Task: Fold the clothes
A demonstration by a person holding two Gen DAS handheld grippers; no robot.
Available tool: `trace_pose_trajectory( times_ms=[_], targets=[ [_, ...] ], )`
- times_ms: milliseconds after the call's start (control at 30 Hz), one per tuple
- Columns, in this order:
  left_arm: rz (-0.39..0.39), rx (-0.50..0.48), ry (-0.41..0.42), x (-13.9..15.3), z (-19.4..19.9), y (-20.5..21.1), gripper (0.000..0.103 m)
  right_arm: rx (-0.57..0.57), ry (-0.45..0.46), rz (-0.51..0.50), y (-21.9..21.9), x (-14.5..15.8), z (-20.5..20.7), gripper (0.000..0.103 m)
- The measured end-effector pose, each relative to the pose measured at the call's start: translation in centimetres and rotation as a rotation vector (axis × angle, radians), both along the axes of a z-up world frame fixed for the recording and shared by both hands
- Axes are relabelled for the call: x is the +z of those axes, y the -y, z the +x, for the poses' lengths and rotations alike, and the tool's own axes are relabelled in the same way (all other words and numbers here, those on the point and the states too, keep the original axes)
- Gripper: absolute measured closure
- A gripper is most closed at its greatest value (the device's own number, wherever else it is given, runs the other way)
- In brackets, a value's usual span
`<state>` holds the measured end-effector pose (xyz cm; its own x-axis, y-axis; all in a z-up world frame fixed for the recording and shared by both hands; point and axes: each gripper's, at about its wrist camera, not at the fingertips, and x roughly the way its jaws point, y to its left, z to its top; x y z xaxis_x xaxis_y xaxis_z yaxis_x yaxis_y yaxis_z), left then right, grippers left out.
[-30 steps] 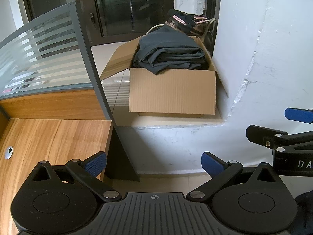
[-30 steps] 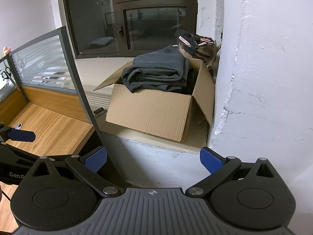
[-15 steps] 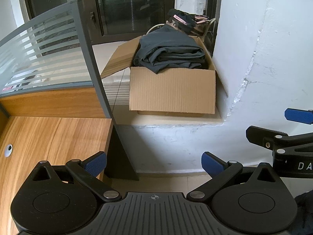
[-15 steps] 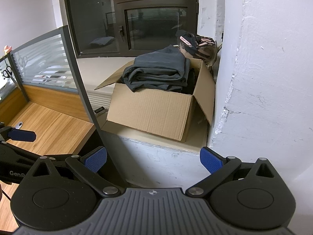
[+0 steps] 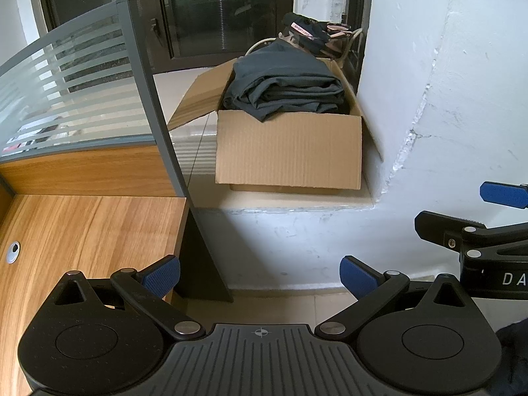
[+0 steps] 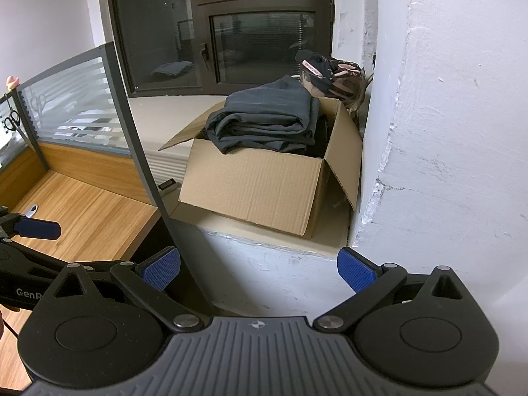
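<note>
A stack of folded dark grey clothes [image 5: 283, 89] [image 6: 264, 122] fills the top of an open cardboard box [image 5: 288, 155] [image 6: 250, 194] on a white ledge. My left gripper [image 5: 260, 275] is open and empty, well short of the box and below it. My right gripper [image 6: 259, 269] is open too, nothing between its blue pads, also short of the box. In the left wrist view the right gripper's fingers [image 5: 501, 194] show at the right edge; in the right wrist view the left gripper's fingers [image 6: 36, 227] show at the left edge.
A wooden desk [image 5: 82, 231] with a frosted glass partition [image 5: 72, 89] stands to the left. A white wall [image 5: 445, 99] rises right of the box. Dark shoes or a bag [image 6: 330, 72] sit behind the box, by a dark window [image 6: 257, 33]. Scissors [image 6: 13, 122] hang on the partition.
Both views have shifted only slightly; the left gripper has drifted a little to the left. Both grippers stay open and empty.
</note>
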<state>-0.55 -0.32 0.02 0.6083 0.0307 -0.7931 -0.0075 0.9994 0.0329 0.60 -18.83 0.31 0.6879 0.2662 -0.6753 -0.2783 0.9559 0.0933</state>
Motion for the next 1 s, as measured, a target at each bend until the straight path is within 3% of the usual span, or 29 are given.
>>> trace_pose_trajectory(
  times_ms=[1000],
  targets=[
    [-0.010, -0.006, -0.019, -0.7, 1.5, 0.5, 0.000, -0.010, -0.008, -0.010, 0.9, -0.3, 0.6, 0.001]
  ],
)
